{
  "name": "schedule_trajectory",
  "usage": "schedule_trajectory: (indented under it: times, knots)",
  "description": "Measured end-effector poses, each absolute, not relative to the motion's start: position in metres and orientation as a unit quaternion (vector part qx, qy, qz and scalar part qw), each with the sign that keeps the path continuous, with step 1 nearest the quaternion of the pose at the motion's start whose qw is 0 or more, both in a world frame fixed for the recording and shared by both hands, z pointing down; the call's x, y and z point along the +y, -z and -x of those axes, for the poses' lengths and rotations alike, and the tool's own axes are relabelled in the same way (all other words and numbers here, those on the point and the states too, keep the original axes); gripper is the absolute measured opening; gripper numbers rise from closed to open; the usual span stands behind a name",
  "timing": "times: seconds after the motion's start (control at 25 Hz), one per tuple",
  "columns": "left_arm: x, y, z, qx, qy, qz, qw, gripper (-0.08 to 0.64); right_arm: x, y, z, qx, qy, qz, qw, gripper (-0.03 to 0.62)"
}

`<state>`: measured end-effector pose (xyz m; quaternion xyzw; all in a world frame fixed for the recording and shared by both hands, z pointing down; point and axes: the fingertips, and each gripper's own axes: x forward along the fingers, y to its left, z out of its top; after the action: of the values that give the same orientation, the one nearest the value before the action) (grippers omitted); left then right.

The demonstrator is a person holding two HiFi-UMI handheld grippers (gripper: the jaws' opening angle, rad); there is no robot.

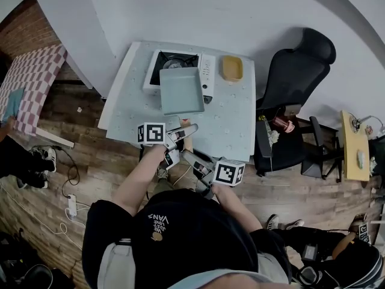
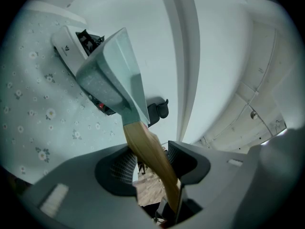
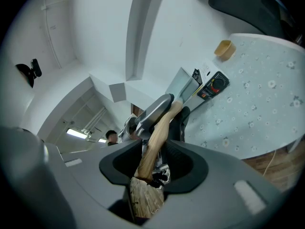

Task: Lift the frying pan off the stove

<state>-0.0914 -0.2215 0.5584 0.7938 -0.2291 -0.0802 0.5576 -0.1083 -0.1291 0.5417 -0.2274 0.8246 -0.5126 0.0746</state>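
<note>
From the head view, the frying pan (image 1: 180, 90) is over the front of the stove (image 1: 206, 71), and it looks like it is up in the air and not sitting on the burner. Its wooden handle (image 1: 187, 129) points back at the person. The left gripper (image 1: 178, 134) holds it near the pan and the right gripper (image 1: 194, 159) holds the end. I think two grips are used so the heavy pan does not tip or spin. The bare left arm (image 1: 141, 173) reaches out over the edge of the table (image 1: 234, 119). The right arm is bent and tucked close to the body. In the left gripper view, the left gripper (image 2: 150, 163) has its jaws partway closed with the wooden handle (image 2: 147, 149) squeezed between them. The frying pan (image 2: 112, 75) leans to one side, with the stove (image 2: 71, 39) behind it. In the right gripper view, the right gripper (image 3: 152, 161) has its jaws closed on the tip of the wooden handle (image 3: 155, 140). The left gripper (image 3: 155, 109) is clamped on the handle a bit farther up, just beside the frying pan (image 3: 183, 82).
</note>
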Motion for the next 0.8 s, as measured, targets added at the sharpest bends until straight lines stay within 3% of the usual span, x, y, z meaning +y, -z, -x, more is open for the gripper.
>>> schedule_trajectory:
  times: [0.8]
  knots:
    - [-0.160,-0.581,0.025,-0.238,0.092,-0.786,0.563,0.201,-0.066,-0.563,0.038,0.826,0.517,0.219,0.054,0.160]
